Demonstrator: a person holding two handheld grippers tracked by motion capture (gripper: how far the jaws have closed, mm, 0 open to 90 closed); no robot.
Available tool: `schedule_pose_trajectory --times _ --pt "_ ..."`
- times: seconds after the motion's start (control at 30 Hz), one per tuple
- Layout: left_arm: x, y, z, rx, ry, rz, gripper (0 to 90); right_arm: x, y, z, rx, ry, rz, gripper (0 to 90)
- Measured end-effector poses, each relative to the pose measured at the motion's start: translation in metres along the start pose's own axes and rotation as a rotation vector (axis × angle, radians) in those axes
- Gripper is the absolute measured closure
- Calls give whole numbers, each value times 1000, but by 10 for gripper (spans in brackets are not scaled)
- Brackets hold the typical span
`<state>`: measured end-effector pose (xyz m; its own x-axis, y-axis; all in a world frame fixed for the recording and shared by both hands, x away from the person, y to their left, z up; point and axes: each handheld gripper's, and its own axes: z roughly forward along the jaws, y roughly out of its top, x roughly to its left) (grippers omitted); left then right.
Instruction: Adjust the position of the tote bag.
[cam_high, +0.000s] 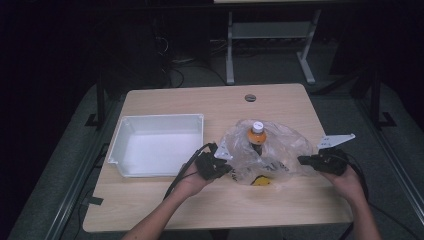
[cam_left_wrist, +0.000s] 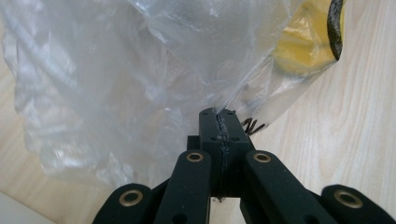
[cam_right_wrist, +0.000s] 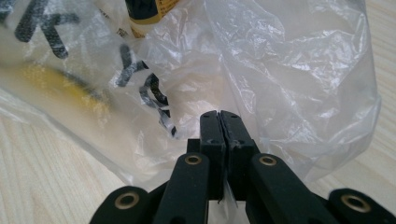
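A clear plastic bag (cam_high: 270, 152) with black lettering and a yellow patch lies crumpled on the wooden table (cam_high: 220, 205). A bottle (cam_high: 257, 134) with a white cap and orange neck stands up out of it. My left gripper (cam_high: 226, 166) is shut on the bag's left edge; thin film is pinched between the closed jaws of my left gripper (cam_left_wrist: 218, 113), with the plastic bag (cam_left_wrist: 121, 70) spread beyond. My right gripper (cam_high: 303, 160) is shut on the bag's right edge. In the right gripper view, film trails from the closed tips of my right gripper (cam_right_wrist: 219, 114) and the plastic bag (cam_right_wrist: 289, 70) billows ahead.
A white rectangular bin (cam_high: 125, 131) sits on the left half of the table, close beside my left hand. A round cable hole (cam_high: 250, 97) is near the table's far edge. Another table's metal legs (cam_high: 230, 55) stand on the floor beyond.
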<state>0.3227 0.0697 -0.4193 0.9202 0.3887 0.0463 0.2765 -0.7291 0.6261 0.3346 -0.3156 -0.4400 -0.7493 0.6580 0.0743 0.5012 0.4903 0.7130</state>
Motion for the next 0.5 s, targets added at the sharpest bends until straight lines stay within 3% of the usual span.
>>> schedule_pose_trajectory --times 0.2,0.3,0.5 --pt "-2 -11 4 6 -16 -25 900 -2 -4 2 17 3 8 881" --pt "-3 -13 5 10 -19 -19 900 -2 -7 2 30 0 15 883" --pt "-3 -19 7 8 -22 -33 900 -6 -12 -4 12 -10 23 885"
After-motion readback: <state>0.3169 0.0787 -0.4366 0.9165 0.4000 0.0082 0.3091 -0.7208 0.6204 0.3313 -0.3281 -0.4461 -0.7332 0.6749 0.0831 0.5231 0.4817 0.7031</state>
